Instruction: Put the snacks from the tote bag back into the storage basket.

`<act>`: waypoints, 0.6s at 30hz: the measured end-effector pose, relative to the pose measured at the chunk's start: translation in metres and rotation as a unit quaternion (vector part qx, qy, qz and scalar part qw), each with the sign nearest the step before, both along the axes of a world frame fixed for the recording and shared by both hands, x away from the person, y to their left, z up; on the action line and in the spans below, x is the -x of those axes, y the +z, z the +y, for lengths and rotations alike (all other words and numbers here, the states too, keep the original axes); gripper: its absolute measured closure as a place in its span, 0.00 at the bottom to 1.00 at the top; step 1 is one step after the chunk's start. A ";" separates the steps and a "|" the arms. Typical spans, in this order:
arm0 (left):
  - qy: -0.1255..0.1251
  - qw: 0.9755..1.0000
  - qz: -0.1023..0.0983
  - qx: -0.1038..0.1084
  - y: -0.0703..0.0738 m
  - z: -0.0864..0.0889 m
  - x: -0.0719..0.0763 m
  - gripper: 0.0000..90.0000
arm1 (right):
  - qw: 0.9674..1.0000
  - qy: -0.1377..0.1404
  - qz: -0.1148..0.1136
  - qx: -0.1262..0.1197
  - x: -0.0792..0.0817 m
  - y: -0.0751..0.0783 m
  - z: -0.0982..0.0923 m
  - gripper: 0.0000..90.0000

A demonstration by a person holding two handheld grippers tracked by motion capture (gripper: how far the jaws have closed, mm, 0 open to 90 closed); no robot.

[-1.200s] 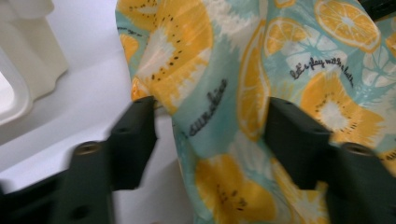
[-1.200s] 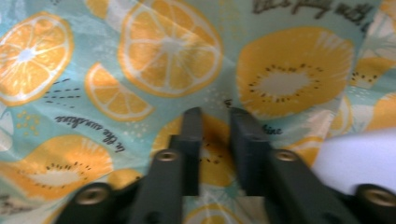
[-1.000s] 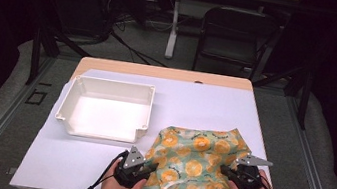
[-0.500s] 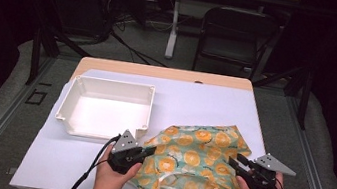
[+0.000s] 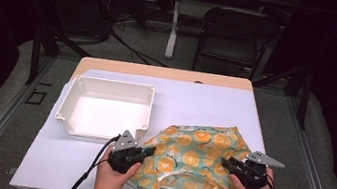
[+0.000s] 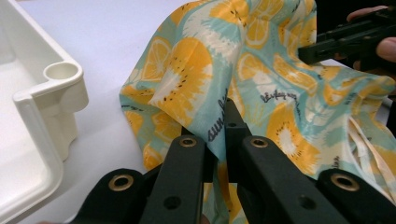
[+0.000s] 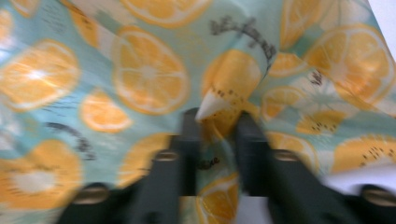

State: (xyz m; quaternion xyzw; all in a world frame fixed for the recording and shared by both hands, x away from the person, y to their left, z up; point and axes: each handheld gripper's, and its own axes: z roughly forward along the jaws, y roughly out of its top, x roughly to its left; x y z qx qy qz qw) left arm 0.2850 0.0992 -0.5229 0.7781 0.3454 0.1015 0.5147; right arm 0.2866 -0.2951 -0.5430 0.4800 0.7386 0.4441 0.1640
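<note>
1. High view: a teal cloth (image 5: 190, 171) printed with orange slices lies crumpled at the table's (image 5: 215, 106) 5 o'clock corner, white ribbon ties along its near edge.
2. Dark script runs across the print; "sun" is all I can read, beside the left jaws.
3. At the cloth's 9 o'clock edge, the left gripper (image 6: 217, 135) is clamped on a fold.
4. At its 3 o'clock edge, the right gripper (image 7: 215, 122) pinches a bunched peak.
5. At 10 o'clock from the cloth sits a white tray (image 5: 107, 88), just beside it.
</note>
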 end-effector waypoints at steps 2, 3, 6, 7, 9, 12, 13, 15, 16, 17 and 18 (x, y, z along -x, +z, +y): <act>-0.008 1.000 0.001 0.004 0.002 0.000 -0.003 1.00 | 1.000 0.001 -0.013 -0.005 0.001 0.006 0.001 0.99; -0.010 1.000 0.001 0.011 0.005 0.001 -0.006 1.00 | 1.000 -0.002 -0.022 -0.006 0.001 0.008 0.002 1.00; -0.007 1.000 -0.009 0.024 0.018 0.003 -0.013 0.99 | 0.998 -0.015 -0.067 -0.010 0.003 0.026 0.002 1.00; -0.007 1.000 -0.009 0.024 0.018 0.003 -0.013 0.99 | 0.996 -0.019 -0.085 -0.014 0.004 0.035 0.002 1.00; -0.006 0.999 -0.027 0.023 0.032 0.002 -0.020 0.99 | 0.994 -0.029 -0.108 -0.018 0.003 0.046 0.001 1.00; 0.001 0.999 -0.033 0.026 0.038 0.001 -0.025 0.97 | 0.993 -0.034 -0.115 -0.014 -0.004 0.056 0.000 1.00; 0.010 0.999 -0.028 0.033 0.043 0.001 -0.031 0.97 | 0.992 -0.037 -0.117 -0.017 -0.008 0.059 -0.001 1.00; 0.019 0.999 -0.021 0.040 0.044 0.004 -0.036 0.95 | 0.992 -0.044 -0.114 -0.028 -0.015 0.063 -0.003 1.00; 0.023 0.999 -0.017 0.038 0.044 0.005 -0.038 0.95 | 0.992 -0.047 -0.112 -0.032 -0.019 0.065 -0.005 1.00; 0.023 0.999 -0.017 0.038 0.044 0.005 -0.038 0.95 | 0.992 -0.049 -0.114 -0.037 -0.022 0.067 -0.007 1.00; 0.031 0.999 -0.014 0.034 0.042 0.006 -0.039 0.95 | 0.991 -0.051 -0.116 -0.040 -0.024 0.068 -0.008 1.00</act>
